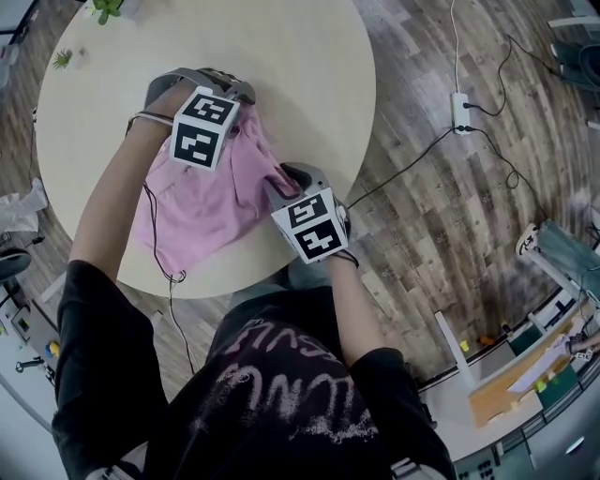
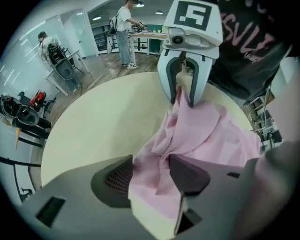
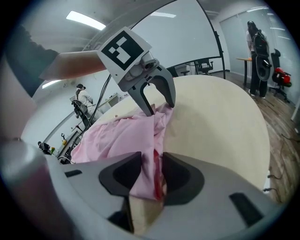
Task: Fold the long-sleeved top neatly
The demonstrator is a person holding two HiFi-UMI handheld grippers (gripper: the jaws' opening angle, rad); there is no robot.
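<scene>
A pink long-sleeved top lies bunched on the round cream table, close to its near edge. My left gripper points straight down over the top's far end. In the left gripper view its jaws stand wide, with a loose fold of the pink top between them, so this gripper is open. My right gripper sits at the top's right edge. In the right gripper view it is shut on a fold of the pink top. Each gripper faces the other across the cloth.
A small green plant stands at the table's far left rim. On the wooden floor to the right lie a power strip and cables. People stand far off in the room.
</scene>
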